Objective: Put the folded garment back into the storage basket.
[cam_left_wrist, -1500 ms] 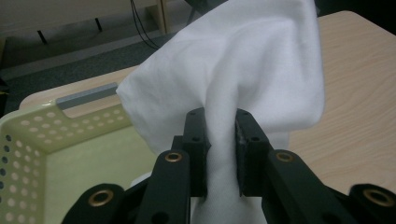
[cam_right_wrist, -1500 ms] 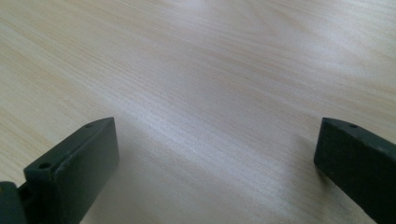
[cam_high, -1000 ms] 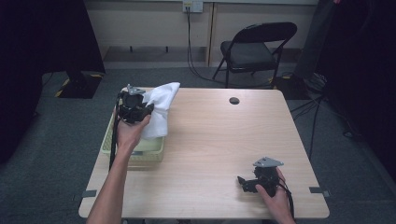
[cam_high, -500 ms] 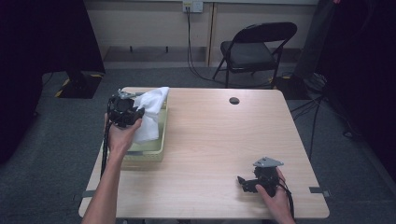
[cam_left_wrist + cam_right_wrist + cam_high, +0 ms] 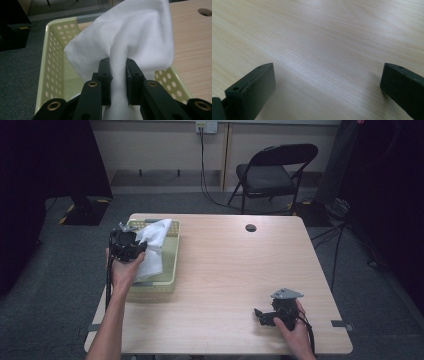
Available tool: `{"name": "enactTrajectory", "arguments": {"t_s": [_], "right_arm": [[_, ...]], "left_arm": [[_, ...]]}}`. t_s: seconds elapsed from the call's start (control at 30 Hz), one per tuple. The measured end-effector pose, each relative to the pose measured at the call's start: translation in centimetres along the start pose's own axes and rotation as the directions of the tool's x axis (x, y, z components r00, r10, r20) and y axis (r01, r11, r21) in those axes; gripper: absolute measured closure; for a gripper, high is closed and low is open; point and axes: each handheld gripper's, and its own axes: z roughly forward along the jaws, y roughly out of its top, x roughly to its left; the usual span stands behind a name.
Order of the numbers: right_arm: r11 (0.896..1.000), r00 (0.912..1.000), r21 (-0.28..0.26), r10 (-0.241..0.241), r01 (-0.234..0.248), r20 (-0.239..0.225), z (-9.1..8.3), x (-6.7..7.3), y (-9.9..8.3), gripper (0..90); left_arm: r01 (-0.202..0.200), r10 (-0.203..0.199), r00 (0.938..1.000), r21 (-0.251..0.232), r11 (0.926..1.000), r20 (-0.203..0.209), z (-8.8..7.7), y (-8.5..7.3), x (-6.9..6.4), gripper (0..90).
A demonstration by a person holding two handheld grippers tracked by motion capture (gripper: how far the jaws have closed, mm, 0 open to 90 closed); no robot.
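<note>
Wooden table (image 5: 220, 270) on grey carpet (image 5: 60, 285); folding chair (image 5: 272, 170) seemingly behind.

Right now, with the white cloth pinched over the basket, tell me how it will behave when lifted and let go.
The white cloth bunches into folds where the left gripper pinches it, so it is probably floppy. It likely weighs little, since one pinch holds it. Released, it would probably slump into the pale green basket rather than roll.
</note>
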Motion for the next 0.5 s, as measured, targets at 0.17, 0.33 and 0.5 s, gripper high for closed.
{"name": "enactTrajectory", "arguments": {"t_s": [0.17,0.33,0.5], "right_arm": [[1.000,1.0000,0.000,0.000,0.000,0.000,0.0,0.0,0.0,0.0],[1.000,1.0000,0.000,0.000,0.000,0.000,0.0,0.0,0.0,0.0],[1.000,1.0000,0.000,0.000,0.000,0.000,0.0,0.0,0.0,0.0]], "left_arm": [[0.007,-0.007,1.0000,0.016,0.9998,-0.001,0.8,-0.1,0.2,77.3],[-0.002,0.003,0.9998,0.038,0.9993,-0.019,1.6,-0.5,0.2,77.3],[-0.001,0.002,0.9999,0.062,0.9981,-0.015,2.4,-1.2,0.4,77.2]]}}
